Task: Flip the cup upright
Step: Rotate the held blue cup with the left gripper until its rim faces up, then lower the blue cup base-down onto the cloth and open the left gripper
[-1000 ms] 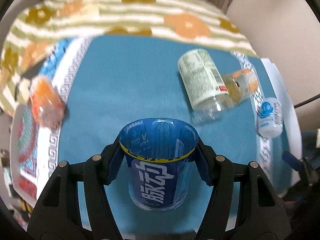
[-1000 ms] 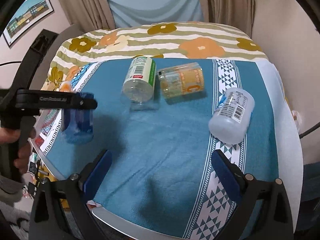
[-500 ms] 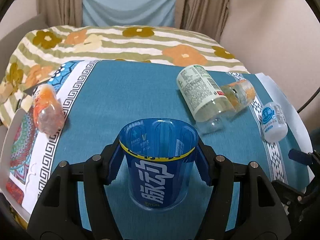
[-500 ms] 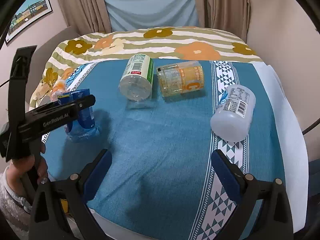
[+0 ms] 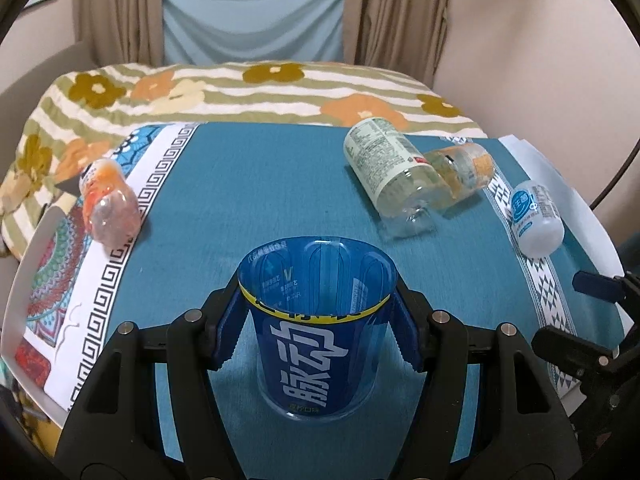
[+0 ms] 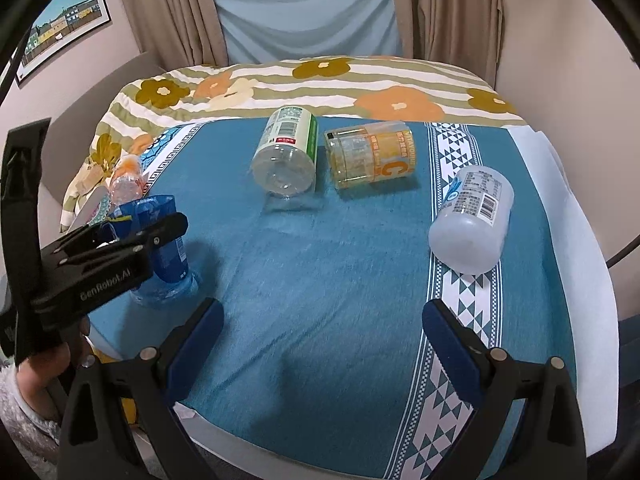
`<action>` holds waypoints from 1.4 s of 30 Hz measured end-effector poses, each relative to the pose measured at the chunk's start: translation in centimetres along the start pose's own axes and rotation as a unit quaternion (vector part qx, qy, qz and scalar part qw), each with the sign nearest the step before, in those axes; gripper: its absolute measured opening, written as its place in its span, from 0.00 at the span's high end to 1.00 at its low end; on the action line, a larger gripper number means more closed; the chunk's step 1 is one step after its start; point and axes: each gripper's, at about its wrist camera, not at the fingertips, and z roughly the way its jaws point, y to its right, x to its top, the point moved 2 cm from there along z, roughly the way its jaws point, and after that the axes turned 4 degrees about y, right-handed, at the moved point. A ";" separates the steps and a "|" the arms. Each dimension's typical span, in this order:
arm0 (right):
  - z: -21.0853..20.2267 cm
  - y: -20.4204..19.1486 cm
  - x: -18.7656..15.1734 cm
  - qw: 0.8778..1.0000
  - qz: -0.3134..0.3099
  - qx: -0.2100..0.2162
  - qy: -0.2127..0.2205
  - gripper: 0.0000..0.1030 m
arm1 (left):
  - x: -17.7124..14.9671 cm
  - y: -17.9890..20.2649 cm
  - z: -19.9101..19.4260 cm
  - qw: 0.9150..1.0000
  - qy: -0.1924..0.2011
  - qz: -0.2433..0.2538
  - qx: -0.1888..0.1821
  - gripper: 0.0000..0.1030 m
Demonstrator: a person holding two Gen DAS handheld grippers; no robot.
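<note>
A clear blue plastic cup (image 5: 316,328) with white characters stands upright, mouth up, its base on the teal cloth (image 5: 248,200). My left gripper (image 5: 316,320) is shut on the blue cup, one blue pad on each side just under the rim. The cup also shows in the right wrist view (image 6: 160,252) at the left edge, held by the left gripper (image 6: 132,240). My right gripper (image 6: 320,340) is open and empty above the cloth's near edge.
Several cups lie on their sides: a green-labelled one (image 6: 286,156), an orange one (image 6: 370,154), a white one (image 6: 472,216) at the right, and an orange one (image 5: 108,204) at the left. A floral blanket (image 6: 320,84) lies behind.
The left gripper has tilted the blue cup up to level and set its base on the cloth. The right gripper has hardly moved.
</note>
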 end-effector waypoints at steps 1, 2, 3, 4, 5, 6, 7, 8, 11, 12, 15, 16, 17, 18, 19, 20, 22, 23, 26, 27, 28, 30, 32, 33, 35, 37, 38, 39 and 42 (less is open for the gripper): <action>-0.1 0.0 0.0 1.000 -0.001 0.000 0.001 0.04 | 0.2 0.0 0.0 1.000 0.005 0.000 -0.002 0.34; -0.1 0.0 0.0 1.000 -0.001 -0.001 0.002 0.04 | 0.3 0.1 -0.1 1.000 0.013 0.002 -0.001 0.34; -0.1 0.0 0.0 1.000 -0.001 -0.001 0.003 0.04 | 0.6 0.2 -0.3 1.000 0.026 0.005 0.002 0.34; -0.1 0.0 0.0 1.000 -0.002 -0.001 0.004 0.04 | 0.9 0.2 -0.3 0.999 0.033 0.008 0.003 0.34; -0.1 0.0 -0.1 1.000 -0.002 -0.002 0.004 0.04 | 0.9 0.3 -0.3 0.999 0.039 0.013 0.005 0.34; -0.1 0.0 -0.1 1.000 -0.002 -0.001 0.004 0.04 | 1.0 0.3 -0.1 0.999 0.038 0.016 0.009 0.34; -0.1 0.0 -0.1 1.000 -0.003 0.000 0.004 0.04 | 0.9 0.4 0.0 0.999 0.033 0.017 0.011 0.34; -0.1 -0.1 -0.1 1.000 -0.003 0.000 0.004 0.04 | 0.7 0.4 0.2 0.999 0.028 0.017 0.010 0.34; 0.0 -0.2 -0.1 1.000 -0.005 0.002 0.003 0.04 | -0.2 0.4 0.1 1.000 0.019 0.017 0.009 0.34; 0.0 -0.2 -0.1 1.000 -0.006 0.003 0.003 0.04 | -0.5 0.5 -0.2 0.999 0.022 0.020 0.012 0.34; 0.1 -0.2 -0.1 1.000 -0.006 0.003 0.005 0.04 | -1.2 0.8 -0.5 0.999 0.021 0.027 0.015 0.34; 0.1 -0.2 -0.2 1.000 -0.005 0.003 0.004 0.04 | -1.4 0.9 -0.5 0.999 0.019 0.028 0.015 0.34; 0.2 -0.2 -0.2 1.000 -0.005 0.003 0.003 0.04 | -1.7 0.9 -0.5 0.999 0.014 0.029 0.016 0.34; 0.2 -0.2 -0.3 1.000 -0.005 0.003 0.003 0.04 | -2.0 0.9 -0.3 0.999 0.007 0.029 0.015 0.34; 0.2 -0.3 -0.3 1.000 -0.005 0.004 0.002 0.04 | -2.2 0.9 -0.2 1.000 0.002 0.027 0.013 0.34; 0.2 -0.3 -0.4 1.000 -0.005 0.004 0.002 0.04 | -2.3 0.8 -0.2 1.000 0.002 0.024 0.011 0.34; 0.3 -0.4 -0.4 1.000 -0.007 0.004 0.002 0.04 | -2.3 0.7 -0.2 1.000 0.001 0.021 0.012 0.34; 0.2 -0.4 -0.4 1.000 -0.007 0.003 0.002 0.04 | -2.3 0.7 -0.1 1.000 -0.001 0.022 0.012 0.32; 0.2 -0.5 -0.4 1.000 -0.005 0.006 0.003 0.04 | -2.3 0.7 0.1 0.999 -0.015 0.028 0.026 0.19; 0.2 -0.5 -0.3 1.000 -0.005 0.007 0.003 0.04 | -2.3 0.8 0.1 0.999 -0.015 0.032 0.032 0.09; 0.1 -0.6 -0.3 1.000 -0.005 0.007 0.004 0.04 | -2.3 0.8 0.0 0.999 -0.012 0.034 0.034 0.06; -0.2 -0.7 -0.3 1.000 -0.006 0.005 0.006 0.04 | -2.0 1.0 -0.6 0.999 -0.003 0.041 0.034 0.04; -0.6 -0.6 -0.2 1.000 -0.005 0.006 0.010 0.04 | -1.7 1.2 -1.2 0.998 -0.001 0.046 0.035 0.04; -0.9 -0.5 0.0 1.000 -0.004 0.006 0.013 0.04 | -1.5 1.2 -1.6 0.998 -0.002 0.049 0.038 0.04; -1.6 -0.3 0.2 1.000 0.000 0.007 0.017 0.04 | -1.0 1.3 -2.5 0.998 0.000 0.052 0.043 0.04; -2.5 -0.2 0.7 1.000 0.002 0.010 0.021 0.04 | -0.1 1.3 -4.2 0.997 0.007 0.054 0.049 0.04; -2.9 -0.1 1.1 1.000 0.003 0.011 0.023 0.04 | 0.3 1.4 -5.0 0.997 0.011 0.055 0.051 0.04; -3.6 -0.1 1.4 1.000 0.003 0.009 0.025 0.04 | 0.9 1.4 -6.0 0.997 0.014 0.055 0.053 0.04; -5.2 -0.3 2.7 1.000 0.002 0.006 0.030 0.04 | 2.9 1.3 -9.2 0.997 0.020 0.048 0.050 0.03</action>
